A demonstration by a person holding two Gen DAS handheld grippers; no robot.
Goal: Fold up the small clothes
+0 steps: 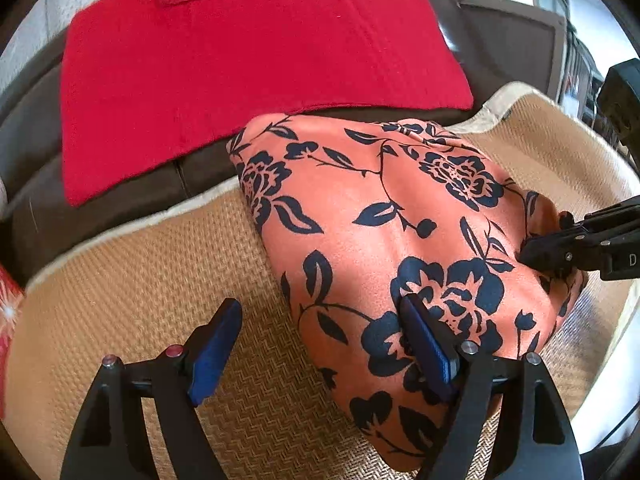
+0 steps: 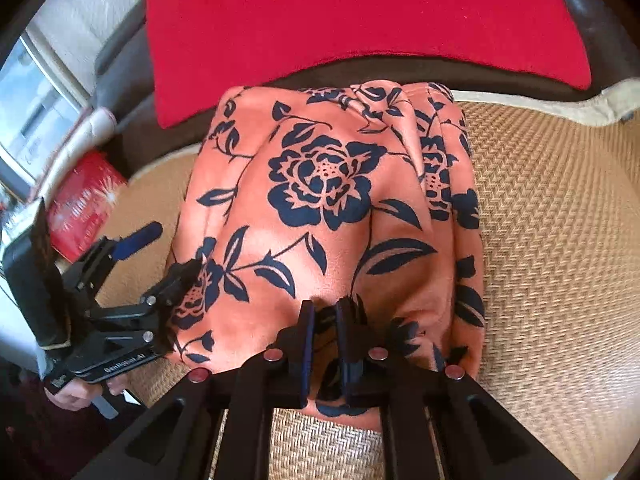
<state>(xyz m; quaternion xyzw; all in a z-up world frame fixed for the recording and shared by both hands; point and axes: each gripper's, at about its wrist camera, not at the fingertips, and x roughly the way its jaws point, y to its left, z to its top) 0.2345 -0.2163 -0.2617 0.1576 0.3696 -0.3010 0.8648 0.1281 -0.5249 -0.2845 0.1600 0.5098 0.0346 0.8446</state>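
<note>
Two garments lie before you: the orange floral-print garment [image 1: 384, 248] you are folding, bunched into a mound on the woven tan mat [image 1: 168, 280], and a flat red knit garment [image 1: 248, 60] spread behind it across the dark brown cushion [image 1: 36, 200].

Your left gripper [image 1: 320, 344] stands open. Its left blue pad [image 1: 216, 344] hangs over bare mat, while the right pad [image 1: 428, 344] sits over the near edge of the floral cloth; nothing is pinched between them. From the right wrist camera you can see that same gripper [image 2: 168, 252] at the cloth's left edge, jaws spread, with one finger against the fabric and the other out over the mat, and your hand [image 2: 76, 394] wrapped around its handle.

Your right gripper [image 2: 323, 320] is closed on the floral garment [image 2: 320, 184]: its pads have pinched a fold of fabric at the near edge, and the cloth rises toward them in soft ridges. In the left wrist view that gripper [image 1: 536, 248] comes in from the right, its tips buried in the fabric's right side.

The far edge of the floral garment overlaps the mat's pale border [image 2: 600, 108] and just reaches the brown cushion [image 2: 400, 74], close to the hem of the red garment [image 2: 360, 20]. A red printed box [image 2: 84, 204] lies off the mat's left corner.
</note>
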